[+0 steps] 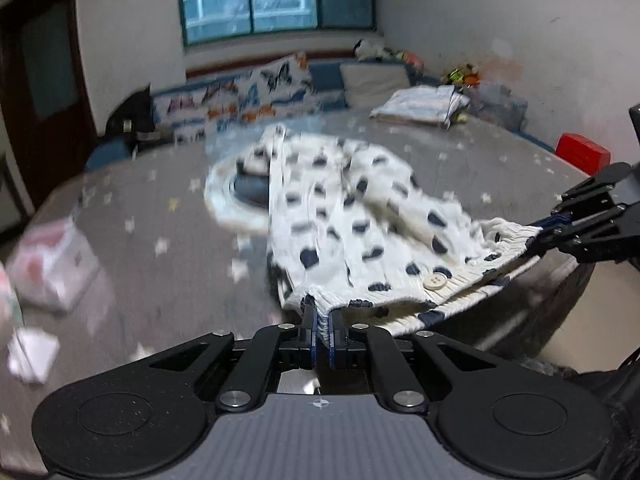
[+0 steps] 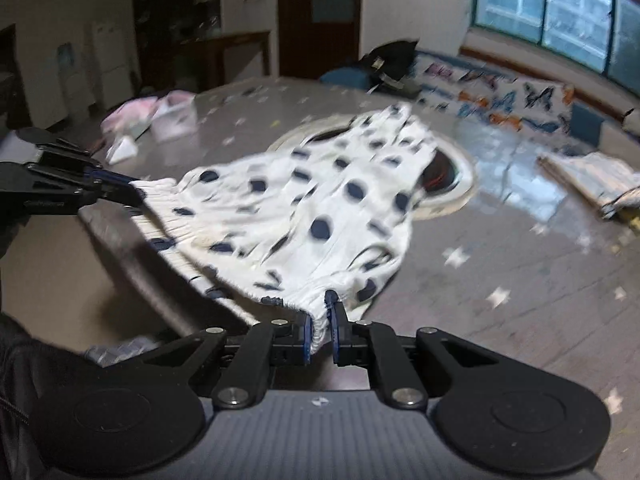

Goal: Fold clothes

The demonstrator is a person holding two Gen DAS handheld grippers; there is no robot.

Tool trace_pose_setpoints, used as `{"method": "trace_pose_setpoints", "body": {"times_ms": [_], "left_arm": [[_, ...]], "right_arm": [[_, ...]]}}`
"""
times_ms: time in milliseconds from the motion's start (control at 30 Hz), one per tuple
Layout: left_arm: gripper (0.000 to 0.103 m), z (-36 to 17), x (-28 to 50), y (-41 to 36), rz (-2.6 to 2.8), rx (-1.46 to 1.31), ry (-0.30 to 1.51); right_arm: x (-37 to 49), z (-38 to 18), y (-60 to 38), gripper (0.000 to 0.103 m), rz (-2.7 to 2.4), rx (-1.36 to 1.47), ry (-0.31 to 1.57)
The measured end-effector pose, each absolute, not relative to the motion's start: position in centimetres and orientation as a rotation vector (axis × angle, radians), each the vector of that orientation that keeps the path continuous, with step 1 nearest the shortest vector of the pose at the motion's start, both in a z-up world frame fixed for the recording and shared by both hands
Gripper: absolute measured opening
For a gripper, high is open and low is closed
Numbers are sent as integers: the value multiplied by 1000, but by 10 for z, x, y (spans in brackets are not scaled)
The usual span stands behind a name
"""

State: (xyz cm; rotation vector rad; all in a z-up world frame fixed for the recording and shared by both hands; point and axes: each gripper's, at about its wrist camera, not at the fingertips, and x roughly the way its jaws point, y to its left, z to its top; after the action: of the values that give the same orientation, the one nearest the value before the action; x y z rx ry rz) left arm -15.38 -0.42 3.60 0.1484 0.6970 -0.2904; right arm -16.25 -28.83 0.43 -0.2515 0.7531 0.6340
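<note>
A white knit cardigan with dark blue dots (image 1: 360, 224) hangs stretched between my two grippers above the grey star-patterned bed (image 1: 160, 280). My left gripper (image 1: 322, 320) is shut on one corner of its ribbed hem, near a white button (image 1: 435, 281). My right gripper (image 2: 320, 322) is shut on the other hem corner and also shows at the right of the left wrist view (image 1: 548, 228). The cardigan (image 2: 320, 208) trails away onto the bed (image 2: 500, 280), its far end blurred. The left gripper shows at the left of the right wrist view (image 2: 120, 190).
A folded pile of clothes (image 1: 420, 106) lies at the far right of the bed. Butterfly-print pillows (image 1: 256, 92) line the wall under the window. A pink and white bundle (image 1: 52, 268) lies at the left. A red box (image 1: 582, 152) sits at the right edge.
</note>
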Motion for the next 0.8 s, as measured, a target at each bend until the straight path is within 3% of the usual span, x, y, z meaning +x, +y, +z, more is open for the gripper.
{"method": "trace_pose_setpoints", "body": {"times_ms": [67,133,233,300,367,800], "left_arm": [[7,29,-156,-3,-282,148,720],[10,25,-159,-2,-283,153,740],[13,26,-166,2,-287,172,748],[30,30,-168,5,-282,190,739],[38,35,-171,7,-270,215,725],[40,63,-131,4,-264,204,647]], "right_arm": [[-167,2,-287,13,647,-256,762],[-170,2,-288,23,658,-262,766],[-173,5,-293,24,667,-251,773],[-173,7,-297,26,675,-245,777],[-176,9,-301,31,681,-240,780],[-137,30,-303,36,662,-198,727]]}}
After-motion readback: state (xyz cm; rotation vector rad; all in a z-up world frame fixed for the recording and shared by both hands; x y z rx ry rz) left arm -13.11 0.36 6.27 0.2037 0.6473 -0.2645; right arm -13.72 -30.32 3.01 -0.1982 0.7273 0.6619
